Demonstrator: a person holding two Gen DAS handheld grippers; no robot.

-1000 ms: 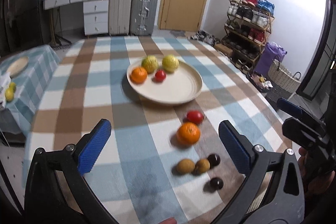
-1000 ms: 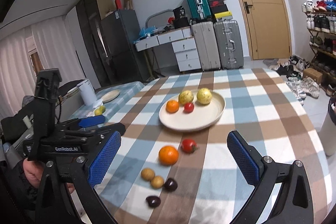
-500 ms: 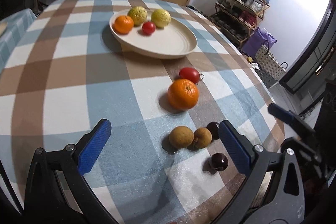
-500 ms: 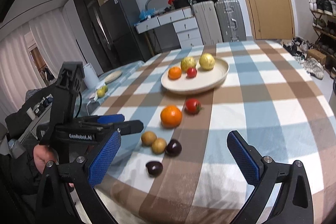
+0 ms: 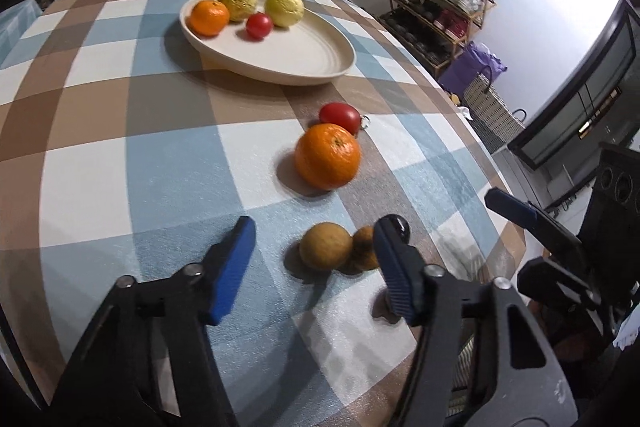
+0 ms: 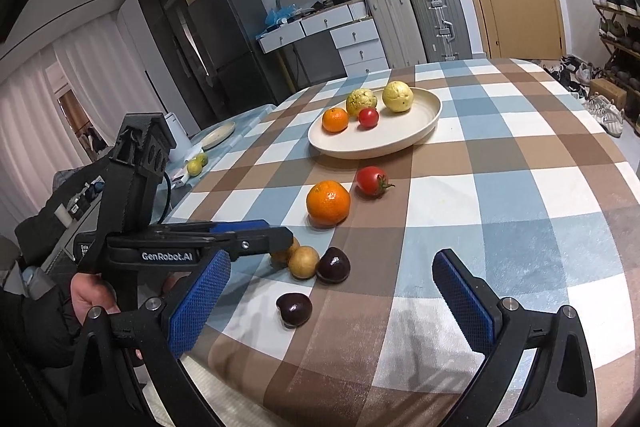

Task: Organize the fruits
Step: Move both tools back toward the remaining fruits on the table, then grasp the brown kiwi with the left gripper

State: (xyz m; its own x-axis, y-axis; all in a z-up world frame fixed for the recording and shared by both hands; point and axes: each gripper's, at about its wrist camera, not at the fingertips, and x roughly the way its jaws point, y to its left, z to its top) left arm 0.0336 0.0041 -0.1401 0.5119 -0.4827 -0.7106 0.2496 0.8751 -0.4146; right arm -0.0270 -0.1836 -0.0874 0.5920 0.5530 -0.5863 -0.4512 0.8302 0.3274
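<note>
A cream plate [image 5: 304, 55] [image 6: 408, 139] on the checked tablecloth holds an orange, two yellow-green fruits and a small tomato. Loose on the cloth lie an orange [image 5: 327, 155] [image 6: 328, 203], a tomato [image 5: 339, 117] [image 6: 371, 180], two brown longans [image 5: 325, 246] [image 6: 303, 261] and two dark plums [image 6: 333, 265] [image 6: 294, 309]. My left gripper [image 5: 314, 263] is open, low over the cloth, its fingers on either side of the longans. My right gripper [image 6: 330, 301] is open and empty, near the table's front edge by the plums.
The table's edge runs close along the right in the left wrist view. A side table [image 6: 224, 143] with a plate and yellow fruits stands to the left. Suitcases [image 6: 416, 23], drawers and a shoe rack [image 5: 444, 11] line the room.
My left gripper has come down and forward to the longans, and its jaws have narrowed around them. My right gripper has moved slightly closer to the plums.
</note>
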